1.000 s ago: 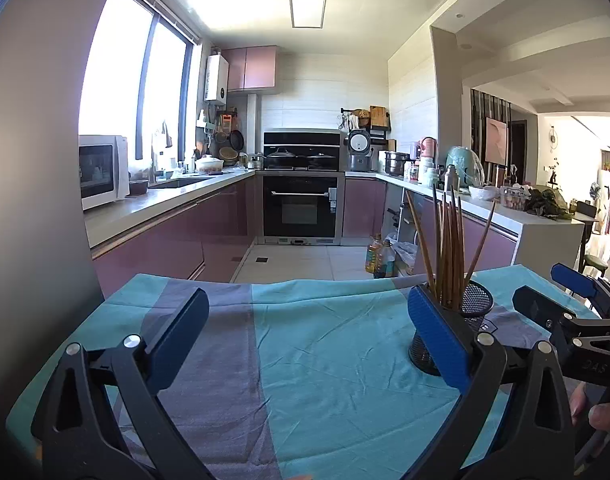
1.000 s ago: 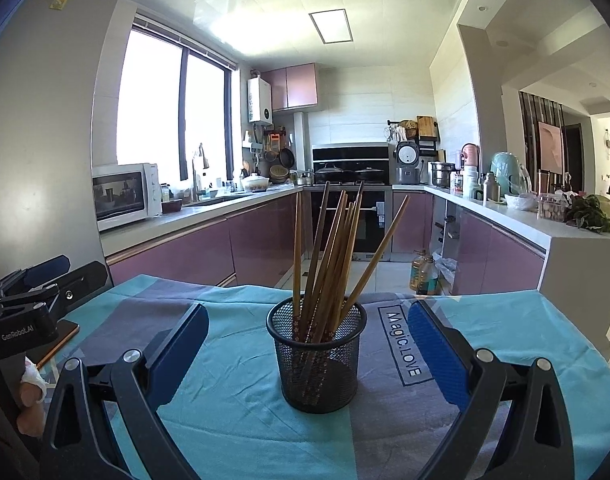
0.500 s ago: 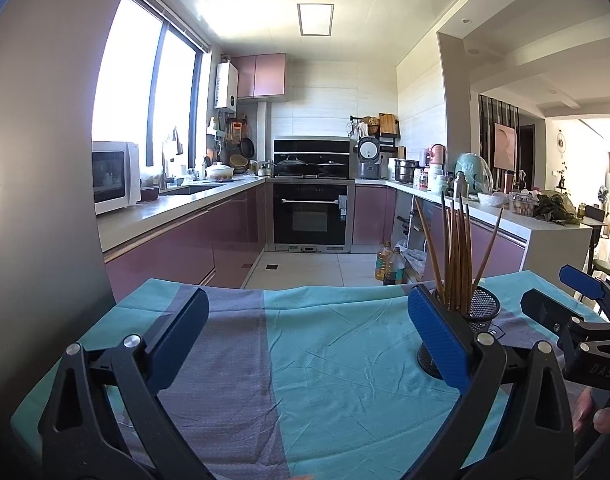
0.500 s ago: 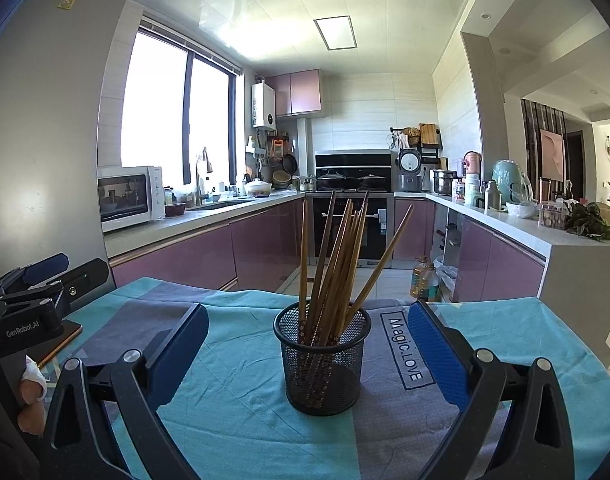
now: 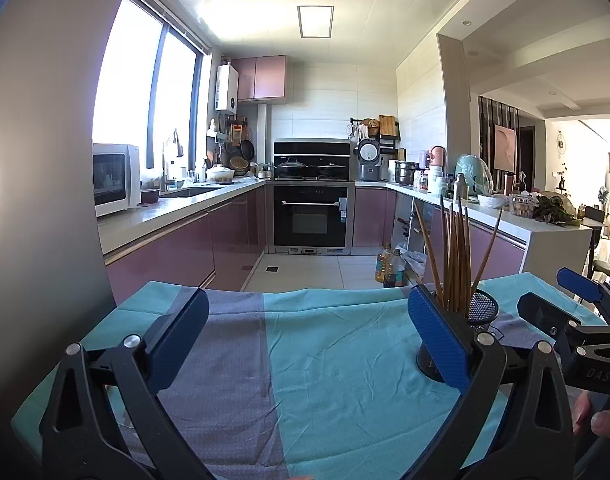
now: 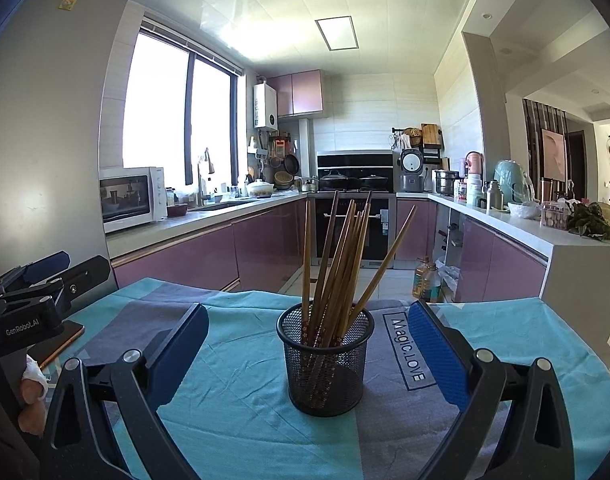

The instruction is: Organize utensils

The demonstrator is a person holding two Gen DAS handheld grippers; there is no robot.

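A black mesh cup [image 6: 325, 364] stands upright on the teal and grey tablecloth [image 6: 241, 380], holding several brown wooden chopsticks [image 6: 337, 264] that fan upward. My right gripper [image 6: 305, 344] is open, its blue pads on either side of the cup and a little nearer than it, touching nothing. In the left wrist view the same cup [image 5: 481, 308] shows at the right, half hidden behind my right pad. My left gripper [image 5: 305, 340] is open over bare cloth [image 5: 337, 360]. Each gripper shows at the edge of the other's view.
A phone with an orange edge [image 6: 61, 342] lies on the cloth at the far left, under the left gripper. Beyond the table's far edge is a kitchen floor with oil bottles [image 6: 425, 280], purple cabinets [image 6: 193, 256] and an oven [image 5: 311, 216].
Both views have tilted upward a little, so the cup and table sit lower in frame. Both grippers stay open and the cup has not moved.
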